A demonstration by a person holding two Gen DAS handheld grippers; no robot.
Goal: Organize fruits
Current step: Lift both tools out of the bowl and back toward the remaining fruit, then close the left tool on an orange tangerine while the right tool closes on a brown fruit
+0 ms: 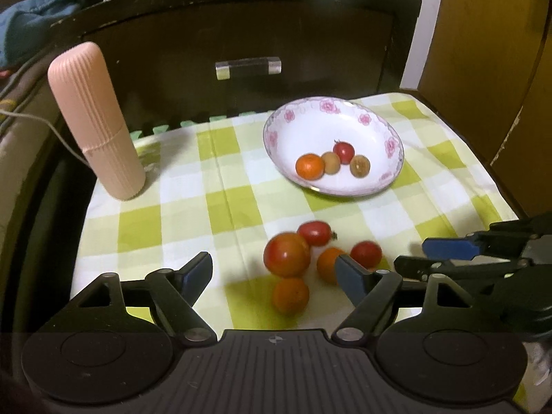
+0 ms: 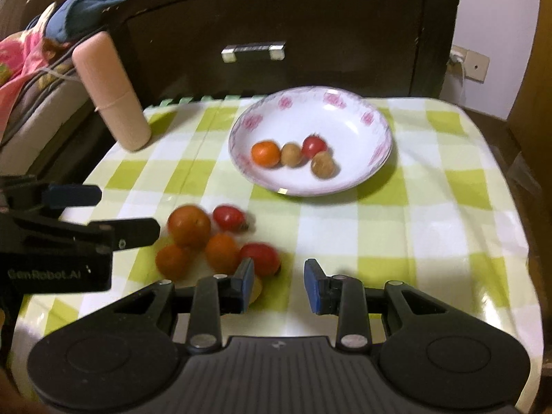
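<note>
A white flowered bowl (image 1: 345, 124) (image 2: 345, 117) stands at the back of the checked cloth and holds an orange fruit (image 1: 309, 166), two brown fruits and a small red tomato (image 1: 344, 152). A cluster of loose fruit lies nearer: a large tomato (image 1: 286, 254) (image 2: 188, 226), small red tomatoes (image 1: 314, 232) and small oranges (image 1: 291, 294). My left gripper (image 1: 274, 270) is open, its jaws standing either side of the cluster. My right gripper (image 2: 278, 283) is open and empty, just right of the cluster; it also shows in the left wrist view (image 1: 431, 257).
A tall pink ribbed case (image 1: 95, 120) (image 2: 110, 91) stands at the back left of the cloth. A dark wooden cabinet with a metal handle (image 1: 247, 67) rises behind the table. Bedding lies to the left.
</note>
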